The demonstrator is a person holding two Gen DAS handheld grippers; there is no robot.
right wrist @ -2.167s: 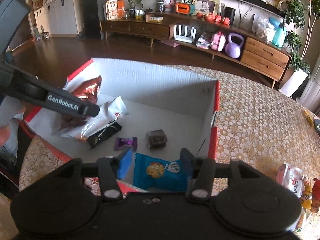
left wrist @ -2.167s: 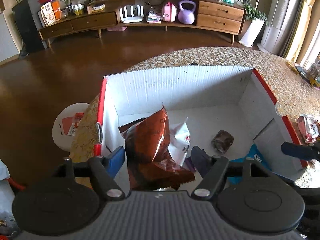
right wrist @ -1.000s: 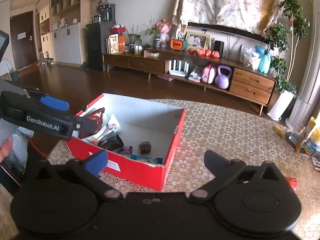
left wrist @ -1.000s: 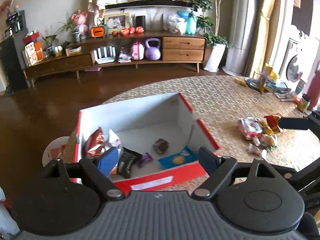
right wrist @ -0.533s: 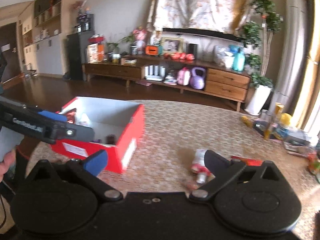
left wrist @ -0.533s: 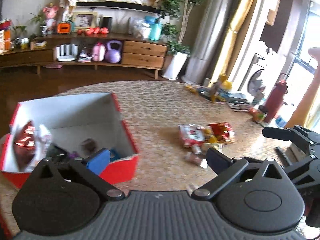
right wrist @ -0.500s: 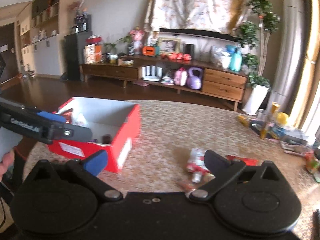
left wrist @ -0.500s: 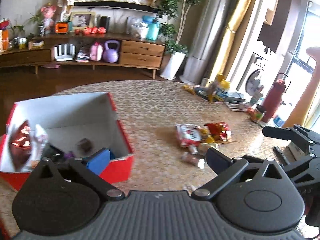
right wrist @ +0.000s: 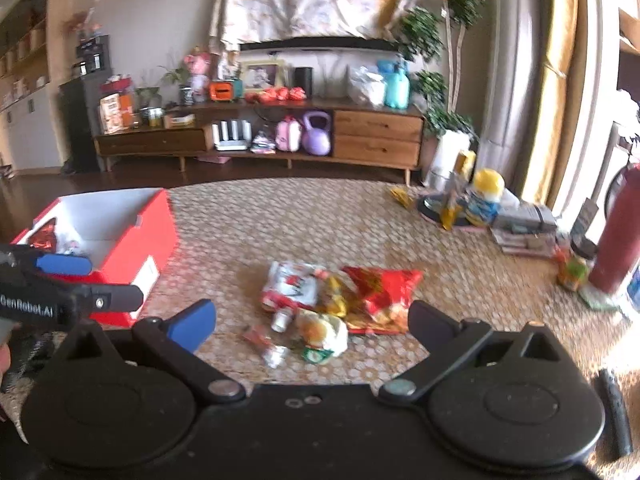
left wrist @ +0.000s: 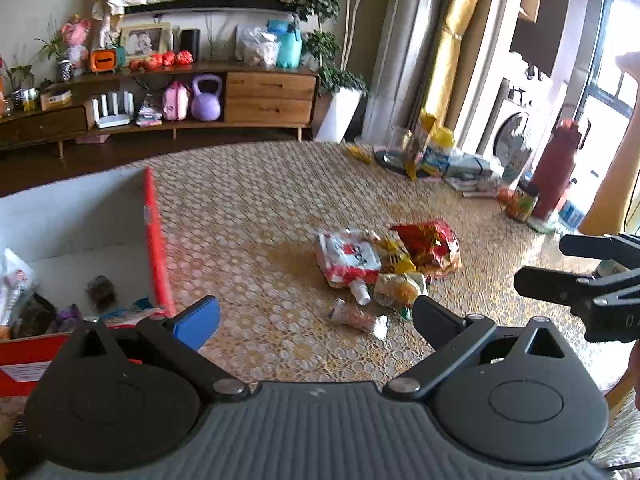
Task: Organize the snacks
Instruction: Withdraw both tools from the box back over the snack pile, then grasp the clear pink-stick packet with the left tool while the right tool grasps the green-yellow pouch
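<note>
daylight from right | window glare | motion blur | fisheye-bent edges

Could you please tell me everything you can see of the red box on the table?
The red box looks like cardboard, red outside and white inside, open at the top with no lid in view. It sits flat on the patterned table covering, left of the loose snack pile. A white label is on its short side. Inside lie several packets, among them a shiny red-brown bag and a small dark wrapped piece. Neither gripper touches it.
</note>
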